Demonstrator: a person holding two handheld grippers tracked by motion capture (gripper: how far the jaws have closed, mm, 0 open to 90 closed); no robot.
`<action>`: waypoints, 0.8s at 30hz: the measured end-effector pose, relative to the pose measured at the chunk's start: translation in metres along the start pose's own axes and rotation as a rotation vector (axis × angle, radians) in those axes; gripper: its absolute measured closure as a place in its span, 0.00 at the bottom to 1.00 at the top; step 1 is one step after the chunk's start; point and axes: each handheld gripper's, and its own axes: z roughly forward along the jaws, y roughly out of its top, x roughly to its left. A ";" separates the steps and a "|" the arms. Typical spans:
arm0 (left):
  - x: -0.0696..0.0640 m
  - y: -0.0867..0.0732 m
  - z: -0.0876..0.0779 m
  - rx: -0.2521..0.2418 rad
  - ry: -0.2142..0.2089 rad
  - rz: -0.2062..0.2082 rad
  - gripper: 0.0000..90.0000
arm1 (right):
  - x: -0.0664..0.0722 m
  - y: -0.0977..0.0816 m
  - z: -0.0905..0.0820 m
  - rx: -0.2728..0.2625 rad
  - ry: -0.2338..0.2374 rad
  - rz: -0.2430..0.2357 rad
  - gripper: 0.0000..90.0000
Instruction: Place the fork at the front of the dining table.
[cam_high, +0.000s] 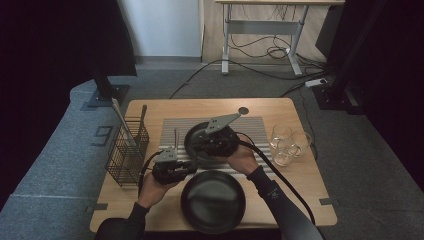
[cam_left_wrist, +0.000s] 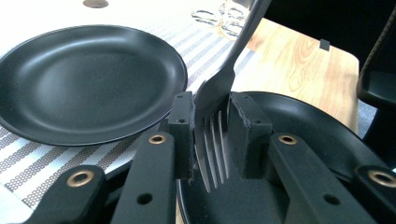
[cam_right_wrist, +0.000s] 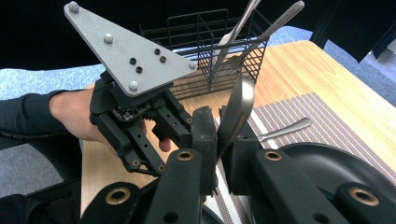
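My left gripper is shut on a metal fork; its pads clamp the neck, the tines point back at the camera and the handle rises away. In the high view the left gripper is at the placement's near left with the fork sticking out beyond it. My right gripper is shut on a dark, shiny rounded utensil, spoon or knife I cannot tell. From above, the right gripper hovers over the far black plate. The left gripper sits just left of it.
A second black plate lies at the table's near edge. A wire basket with more cutlery stands at the left. Three glasses stand at the right. A striped placemat covers the middle.
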 end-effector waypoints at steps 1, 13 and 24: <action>0.000 0.000 0.000 0.003 0.004 -0.003 0.82 | 0.000 0.000 0.001 0.003 0.001 -0.002 0.94; 0.004 -0.004 -0.005 -0.026 0.025 -0.032 0.93 | -0.002 -0.002 -0.001 0.004 -0.004 0.007 0.90; 0.001 -0.006 -0.008 -0.033 0.118 -0.031 0.99 | -0.008 -0.012 -0.002 -0.017 -0.025 0.055 0.87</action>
